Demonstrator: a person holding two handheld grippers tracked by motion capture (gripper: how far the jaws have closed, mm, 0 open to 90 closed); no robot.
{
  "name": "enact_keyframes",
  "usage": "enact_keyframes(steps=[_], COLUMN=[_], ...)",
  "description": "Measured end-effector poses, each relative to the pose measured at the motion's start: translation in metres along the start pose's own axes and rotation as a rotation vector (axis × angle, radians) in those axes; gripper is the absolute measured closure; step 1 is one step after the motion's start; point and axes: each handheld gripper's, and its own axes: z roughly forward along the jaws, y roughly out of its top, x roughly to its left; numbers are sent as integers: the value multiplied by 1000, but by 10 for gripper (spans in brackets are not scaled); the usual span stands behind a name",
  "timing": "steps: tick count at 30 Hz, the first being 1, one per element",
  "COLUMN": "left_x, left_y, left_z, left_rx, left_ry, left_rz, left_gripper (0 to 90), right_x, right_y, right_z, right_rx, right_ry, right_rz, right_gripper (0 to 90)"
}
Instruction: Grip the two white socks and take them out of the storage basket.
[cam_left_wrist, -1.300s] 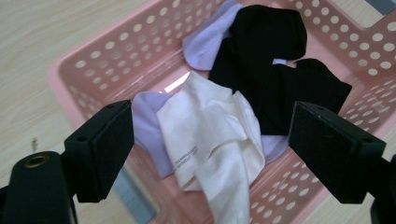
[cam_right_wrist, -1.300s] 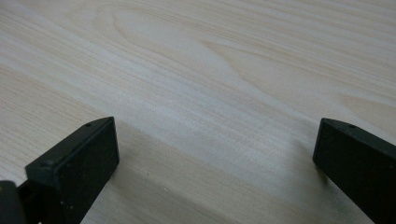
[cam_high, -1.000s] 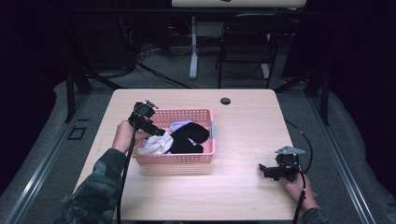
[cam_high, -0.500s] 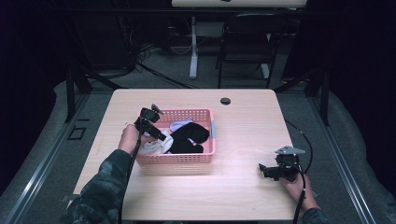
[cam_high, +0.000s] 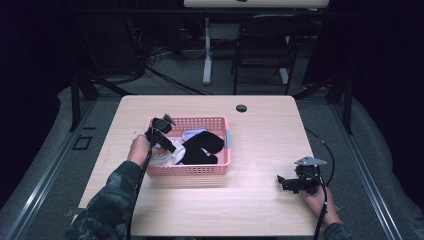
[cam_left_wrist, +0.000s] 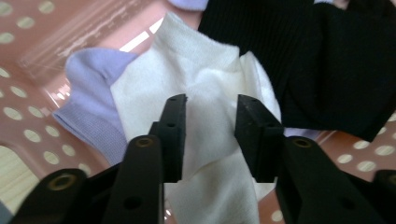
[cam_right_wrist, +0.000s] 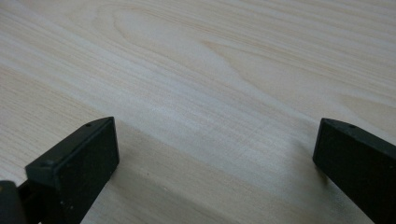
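Note:
A pink perforated basket (cam_high: 190, 171) stands left of centre on the wooden table and holds socks. My left gripper (cam_high: 172, 149) reaches down into its left end. In the left gripper view its jaws (cam_left_wrist: 210, 105) stand narrowly open on either side of a fold of white sock (cam_left_wrist: 210, 65). A lavender sock (cam_left_wrist: 93, 93) lies to one side of it and black socks (cam_left_wrist: 327, 60) to the other. From above, the black socks (cam_high: 202, 147) fill the basket's middle. My right gripper (cam_high: 281, 181) rests low over bare table (cam_right_wrist: 210, 60) at the front right, wide open and holding nothing.
A small black disc (cam_high: 241, 108) sits on the table near its far edge. A dark chair (cam_high: 265, 45) and cables stand on the floor beyond the table. Bare wood lies between the basket and my right gripper.
My left gripper has moved from the basket's far left corner down into the basket, onto the white sock. The right gripper has stayed put.

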Motion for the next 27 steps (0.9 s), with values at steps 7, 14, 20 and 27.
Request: enact_keyframes(steps=[7,14,20,27], left_x=[-1,-4,-5,-9], left_y=[-2,-3,-1,4], left_z=[0,-16,-35,-53], left_rx=[-26,-75,-139,-176], left_ry=[19,48,58,79], left_rz=[25,56,66,80], left_gripper=[846,857,860,863], right_x=[0,0,0,0], right_y=[0,0,0,0], right_z=[0,0,0,0], right_rx=[0,1,0,0], right_ry=[0,-3,0,-1], right_rz=[0,-1,0,0], right_gripper=[0,0,0,0])
